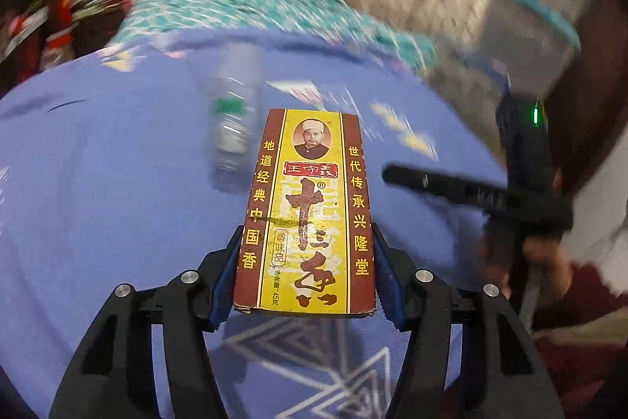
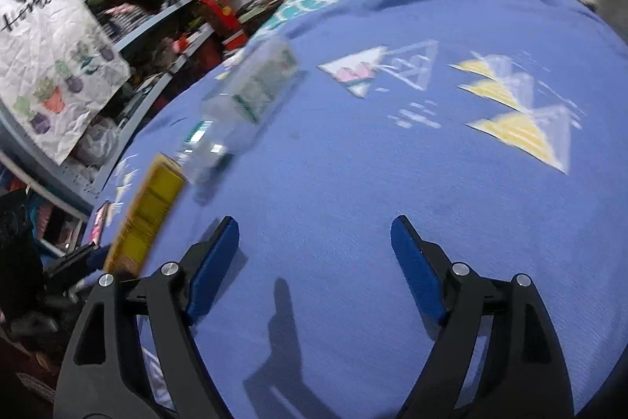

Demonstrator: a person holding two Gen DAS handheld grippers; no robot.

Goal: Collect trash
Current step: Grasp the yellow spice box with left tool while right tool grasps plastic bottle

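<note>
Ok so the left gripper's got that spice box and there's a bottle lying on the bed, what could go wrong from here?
1. The left gripper pinches the spice box only at its near end, so most of it sticks out beyond the pads and could pivot or slip.
2. The plastic bottle lies on its side on the soft blue bedspread; a nudge may roll it away.
3. The right gripper is open and empty beside the box, so the two grippers might bump.

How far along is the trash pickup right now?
Done: nothing visibly binned; no bin is in view. In hand: the left gripper is shut on the yellow spice box. Left: the clear plastic bottle lies on the blue bedspread, and the right gripper is open and holds nothing.
</note>
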